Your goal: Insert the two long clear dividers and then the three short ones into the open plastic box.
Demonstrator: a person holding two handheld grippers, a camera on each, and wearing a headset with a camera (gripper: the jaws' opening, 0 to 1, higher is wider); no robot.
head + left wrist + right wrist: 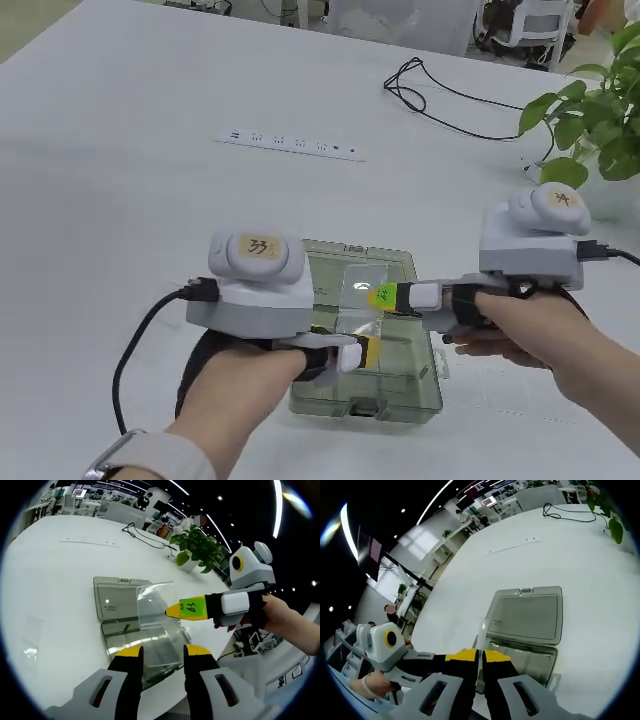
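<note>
The open clear plastic box [412, 378] lies on the white table, its lid [385, 260] folded back flat. One clear divider [362, 300] hangs upright over the box. My right gripper [383, 296] is shut on the divider's face; the sheet sits edge-on between its jaws [480, 655]. My left gripper [352, 345] holds the divider's lower end, its jaws set against the two side edges [164, 652]. The divider [156, 615] faces the left gripper view, with the right gripper's yellow fingertip [182, 609] pinching it. The box [117, 630] lies beneath, the lid [525, 611] beside the base.
A white power strip [290, 143] lies further back on the table. A black cable [440, 100] loops at the back right, beside a potted plant [590, 120]. The left gripper's black cord [140, 335] trails across the near left.
</note>
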